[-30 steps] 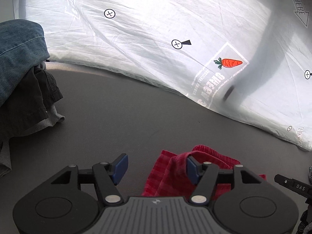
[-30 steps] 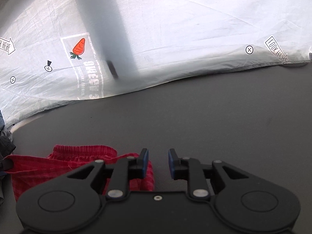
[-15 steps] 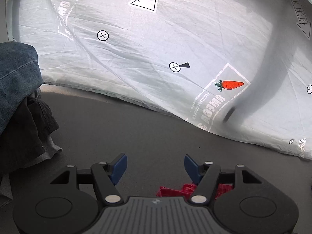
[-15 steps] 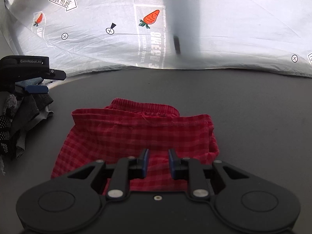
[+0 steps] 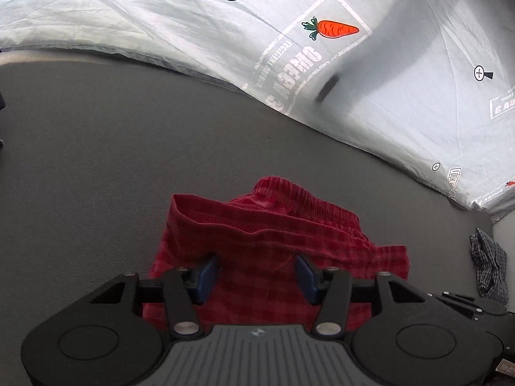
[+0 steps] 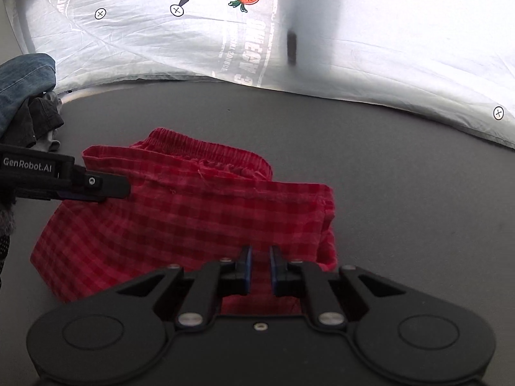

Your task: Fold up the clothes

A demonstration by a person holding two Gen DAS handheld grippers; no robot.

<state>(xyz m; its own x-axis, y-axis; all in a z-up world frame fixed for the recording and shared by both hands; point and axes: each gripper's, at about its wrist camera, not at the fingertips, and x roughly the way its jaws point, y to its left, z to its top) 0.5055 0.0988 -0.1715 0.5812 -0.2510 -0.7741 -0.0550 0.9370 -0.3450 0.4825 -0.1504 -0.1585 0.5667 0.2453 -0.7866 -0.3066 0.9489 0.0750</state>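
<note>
Left claw (image 5: 256, 268) spread wide above red checked shorts (image 6: 193, 212); right claw (image 6: 259, 268) nearly together, fabric between.

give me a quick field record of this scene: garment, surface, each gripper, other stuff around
garment: red checked shorts, lying folded on the surface, waistband at the far side
surface: dark grey tabletop
left gripper: open, above the shorts' near part
right gripper: nearly shut, narrow gap, whether it pinches cloth is unclear
backdrop: white printed sheet with carrots
other clothes: jeans pile; dark checked garment
</note>
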